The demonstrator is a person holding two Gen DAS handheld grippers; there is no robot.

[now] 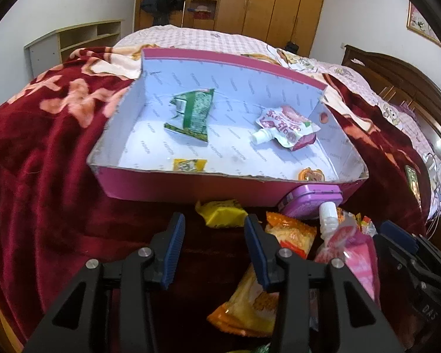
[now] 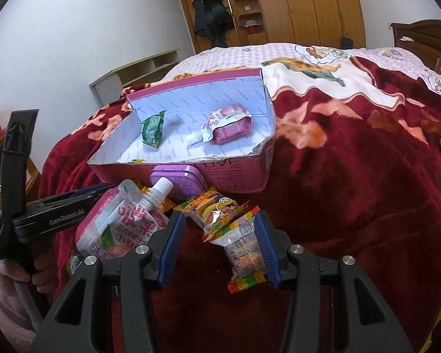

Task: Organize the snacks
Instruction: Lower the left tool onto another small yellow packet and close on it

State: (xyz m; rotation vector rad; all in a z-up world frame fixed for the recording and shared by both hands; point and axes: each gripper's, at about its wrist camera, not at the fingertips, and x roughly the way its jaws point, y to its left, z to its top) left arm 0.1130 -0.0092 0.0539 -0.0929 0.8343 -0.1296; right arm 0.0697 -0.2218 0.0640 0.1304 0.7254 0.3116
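A pink cardboard box (image 1: 191,186) (image 2: 235,173) lies on the bed. In it are a green packet (image 1: 192,113) (image 2: 153,129), a pink spout pouch (image 1: 285,126) (image 2: 223,125), a small yellow packet (image 1: 189,164) and an orange sweet (image 1: 310,174). In front of it lie a yellow packet (image 1: 223,213), an orange-yellow bag (image 1: 288,235), a purple tin (image 1: 311,200) (image 2: 178,182) and a second pink spout pouch (image 1: 347,244) (image 2: 123,220). My left gripper (image 1: 214,250) is open and empty above the blanket. My right gripper (image 2: 217,250) is open around a striped gummy packet (image 2: 244,250) lying against its right finger.
The dark red flowered blanket (image 1: 44,176) (image 2: 352,191) covers the bed. A low shelf unit (image 1: 73,41) stands at the left wall and wooden wardrobes (image 1: 264,3) at the back. The wooden headboard (image 1: 397,82) is at the right.
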